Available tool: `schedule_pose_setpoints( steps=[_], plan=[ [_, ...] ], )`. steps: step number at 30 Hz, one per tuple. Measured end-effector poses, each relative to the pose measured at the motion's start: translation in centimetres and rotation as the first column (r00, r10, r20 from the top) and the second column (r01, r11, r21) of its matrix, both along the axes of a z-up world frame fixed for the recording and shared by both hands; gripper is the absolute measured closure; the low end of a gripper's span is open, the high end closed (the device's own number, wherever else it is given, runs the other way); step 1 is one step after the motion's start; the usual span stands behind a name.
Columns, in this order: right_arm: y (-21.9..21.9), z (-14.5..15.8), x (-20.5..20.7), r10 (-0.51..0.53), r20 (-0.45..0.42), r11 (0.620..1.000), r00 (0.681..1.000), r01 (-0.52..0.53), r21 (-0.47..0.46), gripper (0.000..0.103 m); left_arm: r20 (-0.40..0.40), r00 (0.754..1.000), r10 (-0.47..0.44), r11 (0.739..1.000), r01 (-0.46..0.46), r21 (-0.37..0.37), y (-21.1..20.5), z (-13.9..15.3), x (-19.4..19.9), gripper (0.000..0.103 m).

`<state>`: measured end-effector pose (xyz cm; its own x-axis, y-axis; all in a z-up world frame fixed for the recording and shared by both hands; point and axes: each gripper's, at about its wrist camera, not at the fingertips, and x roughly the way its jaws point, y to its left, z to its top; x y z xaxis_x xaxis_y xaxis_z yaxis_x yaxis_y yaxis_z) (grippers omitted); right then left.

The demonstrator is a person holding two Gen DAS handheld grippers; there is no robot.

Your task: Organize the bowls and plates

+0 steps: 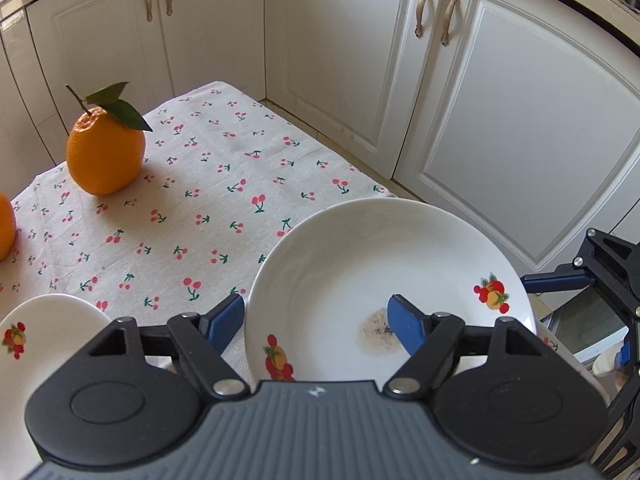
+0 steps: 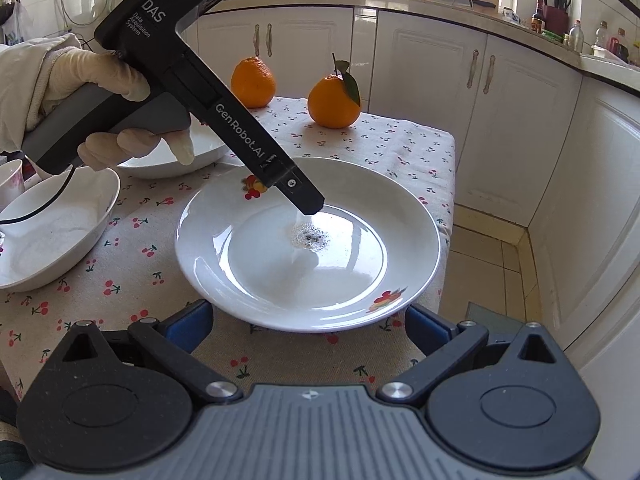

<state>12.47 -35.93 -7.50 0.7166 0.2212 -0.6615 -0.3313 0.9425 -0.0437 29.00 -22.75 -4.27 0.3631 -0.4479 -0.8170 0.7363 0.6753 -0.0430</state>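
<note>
The left gripper [image 1: 316, 320] is wide apart, one finger on each side of the white plate's [image 1: 360, 256] rim, maybe not touching. The right gripper [image 2: 310, 326] is also apart, near the plate on the cherry tablecloth [image 1: 180, 200].

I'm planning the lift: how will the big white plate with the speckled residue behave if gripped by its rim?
The plate looks glazed and glossy, so probably slippery between the jaws. It seems rigid ceramic, likely chipping if dropped. Its residue looks loose and may slide when tilted.
</note>
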Motion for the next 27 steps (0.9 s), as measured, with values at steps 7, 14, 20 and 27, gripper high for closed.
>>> schedule_pose_setpoints(
  steps=[7, 14, 20, 27],
  plan=[
    [0.9, 2.7, -1.9, -0.102, 0.051, 0.993, 0.993, 0.099, 0.068, 0.0, 0.1, 0.993, 0.055, 0.998, -0.054, -0.014, 2.5, 3.7, -4.0, 0.024],
    [2.3, 4.5, -3.6, -0.111, 0.088, 0.985, 0.99, 0.098, 0.139, 0.0, 0.159, 0.981, 0.115, 0.993, -0.109, -0.045, 5.2, 8.1, -8.4, 0.023],
    [3.7, 5.4, -5.3, -0.071, 0.122, 0.986, 0.99, 0.051, 0.159, 0.0, 0.251, 0.954, 0.166, 0.986, -0.155, -0.063, 7.9, 10.8, -12.3, 0.01],
    [5.5, 5.5, -6.0, -0.046, 0.108, 0.985, 0.993, 0.027, 0.171, 0.0, 0.323, 0.913, 0.25, 0.968, -0.234, -0.089, 11.8, 9.3, -16.9, 0.01]
  ],
)
